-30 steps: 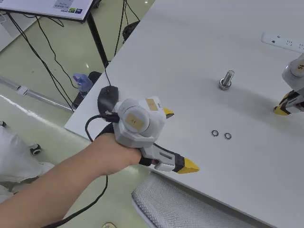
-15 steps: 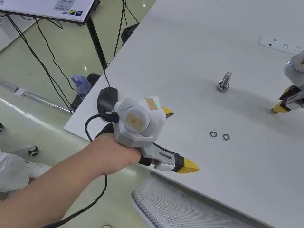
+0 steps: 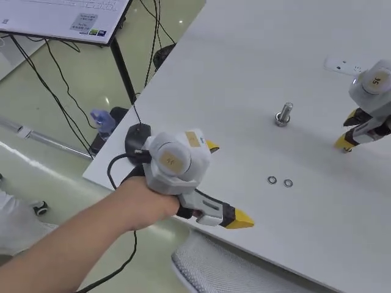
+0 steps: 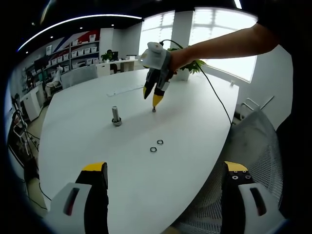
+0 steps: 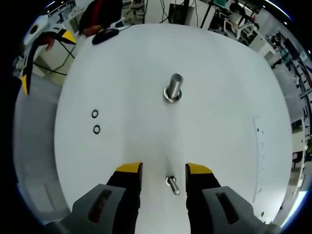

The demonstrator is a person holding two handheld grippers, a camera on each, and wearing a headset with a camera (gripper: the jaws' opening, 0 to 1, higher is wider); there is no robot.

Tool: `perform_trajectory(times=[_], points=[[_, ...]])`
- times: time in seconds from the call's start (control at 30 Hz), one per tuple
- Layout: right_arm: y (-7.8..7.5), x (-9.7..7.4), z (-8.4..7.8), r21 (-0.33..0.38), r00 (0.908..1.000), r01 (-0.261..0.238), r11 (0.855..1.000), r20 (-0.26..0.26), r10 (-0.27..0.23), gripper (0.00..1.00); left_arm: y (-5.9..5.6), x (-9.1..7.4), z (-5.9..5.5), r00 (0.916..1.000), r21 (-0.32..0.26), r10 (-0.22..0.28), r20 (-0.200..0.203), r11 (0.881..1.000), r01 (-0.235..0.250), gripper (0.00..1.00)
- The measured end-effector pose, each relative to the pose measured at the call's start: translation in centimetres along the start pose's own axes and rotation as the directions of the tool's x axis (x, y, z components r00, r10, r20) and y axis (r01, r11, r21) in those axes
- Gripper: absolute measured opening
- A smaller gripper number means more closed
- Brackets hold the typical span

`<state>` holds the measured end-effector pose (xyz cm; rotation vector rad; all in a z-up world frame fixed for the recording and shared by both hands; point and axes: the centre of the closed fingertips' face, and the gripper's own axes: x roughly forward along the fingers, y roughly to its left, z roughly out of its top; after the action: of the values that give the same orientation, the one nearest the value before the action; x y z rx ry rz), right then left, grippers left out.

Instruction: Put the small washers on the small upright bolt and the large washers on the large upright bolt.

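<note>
Table [image 3: 256, 49]: your left gripper [image 3: 226, 182] sat at near edge, jaws wide, empty. Right gripper [image 5: 164, 168] jaws apart either side of small bolt [image 5: 172, 184], gripping nothing. Large bolt [image 3: 283, 115] upright beyond. Two washers [image 3: 272, 180] lay flat straight ahead of left gripper, judged nearer it.

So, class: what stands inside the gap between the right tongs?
The small upright bolt stands on the white table between the open right tongs, touching neither. Whether anything is threaded on it is too small to tell.
</note>
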<state>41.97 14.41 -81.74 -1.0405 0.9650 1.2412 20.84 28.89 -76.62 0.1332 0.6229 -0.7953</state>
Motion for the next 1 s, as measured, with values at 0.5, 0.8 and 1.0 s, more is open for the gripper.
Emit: perform_trajectory(times=[0.5,0.8,1.0], points=[[3.2,-0.5,2.7,-0.066,0.9982,-0.032,0.997,0.049,0.036,0.37,-0.4,-0.4,-0.3,0.9997,0.038,-0.01,-0.023,0.999,0.011,0.96],[6.6,0.0,3.7,-0.083,0.9964,-0.056,0.995,0.058,0.061,0.37,-0.3,-0.6,-0.3,0.9995,0.048,-0.015,-0.026,0.999,0.016,0.96],[7.8,-0.4,4.5,-0.077,0.9943,-0.048,0.996,0.091,0.055,0.35,0.0,-0.8,-0.1,0.9997,0.045,-0.012,-0.019,0.999,0.013,0.95]])
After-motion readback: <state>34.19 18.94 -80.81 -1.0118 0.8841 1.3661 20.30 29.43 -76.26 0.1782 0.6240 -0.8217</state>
